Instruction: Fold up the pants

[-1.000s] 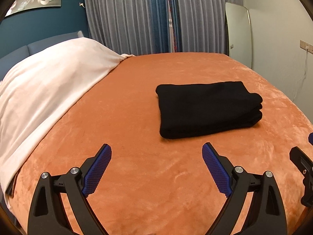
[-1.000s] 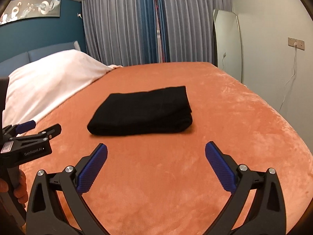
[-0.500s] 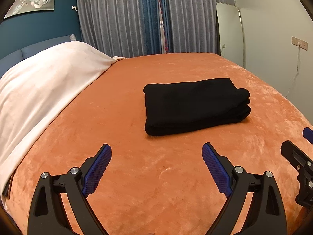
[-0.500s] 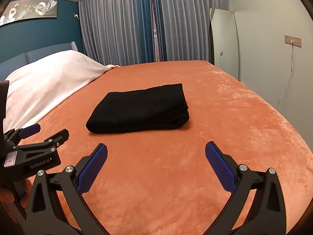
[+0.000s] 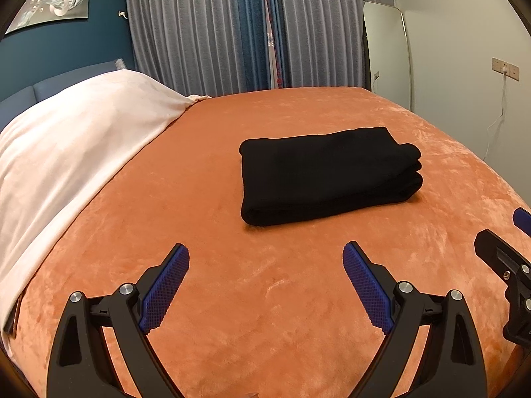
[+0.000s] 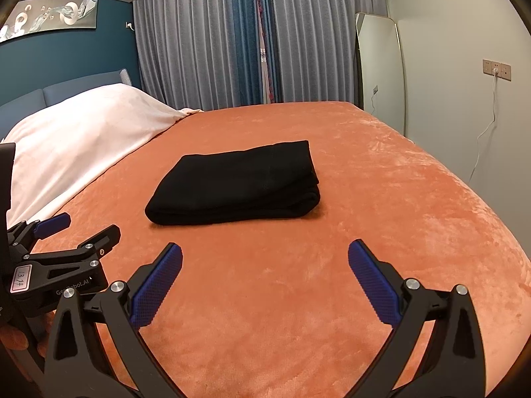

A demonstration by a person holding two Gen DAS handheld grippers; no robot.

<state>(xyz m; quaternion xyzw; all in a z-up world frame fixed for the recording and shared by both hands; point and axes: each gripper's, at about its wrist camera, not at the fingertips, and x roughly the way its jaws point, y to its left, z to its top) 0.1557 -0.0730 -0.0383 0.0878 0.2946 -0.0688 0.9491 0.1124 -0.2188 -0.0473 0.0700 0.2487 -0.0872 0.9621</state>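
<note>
Black pants (image 5: 328, 174) lie folded into a compact rectangular stack on the orange bedspread (image 5: 205, 219); they also show in the right wrist view (image 6: 235, 184). My left gripper (image 5: 265, 252) is open and empty, held back from the pants near the front of the bed. My right gripper (image 6: 265, 252) is open and empty too, also short of the pants. The right gripper's tip shows at the right edge of the left wrist view (image 5: 504, 258), and the left gripper shows at the left of the right wrist view (image 6: 63, 248).
A white blanket (image 5: 66, 152) covers the pillows at the left. Grey and blue curtains (image 5: 259, 30) hang behind the bed. A mirror (image 5: 386, 56) leans on the right wall, with a socket and cable (image 5: 504, 69) near it.
Both grippers have drawn back and lifted a little, so the folded pants sit farther away and more of the wall shows. Both stay open; the pants have not moved.
</note>
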